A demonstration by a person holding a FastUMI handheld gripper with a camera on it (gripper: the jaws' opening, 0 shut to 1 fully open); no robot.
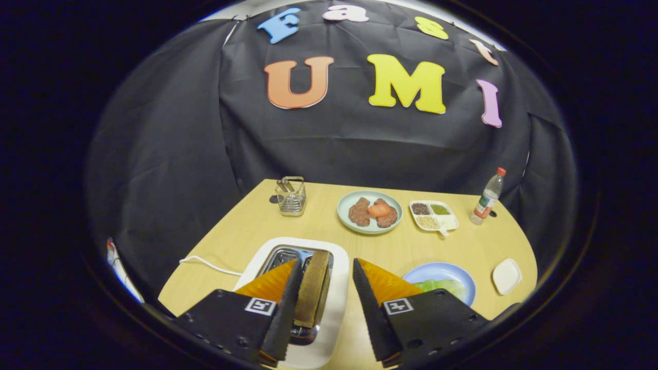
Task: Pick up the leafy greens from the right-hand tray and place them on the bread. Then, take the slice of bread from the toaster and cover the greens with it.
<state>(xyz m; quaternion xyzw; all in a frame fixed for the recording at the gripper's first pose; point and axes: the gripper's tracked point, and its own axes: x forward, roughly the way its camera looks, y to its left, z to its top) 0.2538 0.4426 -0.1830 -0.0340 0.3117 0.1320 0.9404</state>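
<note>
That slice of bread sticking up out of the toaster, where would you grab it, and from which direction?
Grip the bread slice by its top edge, coming down from above. It stands upright on edge in the toaster slot, so its two flat faces are the natural surfaces to pinch. The hand-held gripper is open, the slice just inside its left finger; centring it first would probably help.

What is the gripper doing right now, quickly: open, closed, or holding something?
Gripper: open, holding nothing; the brown bread slice standing in the white toaster sits between its fingers, beside the left one.
</note>
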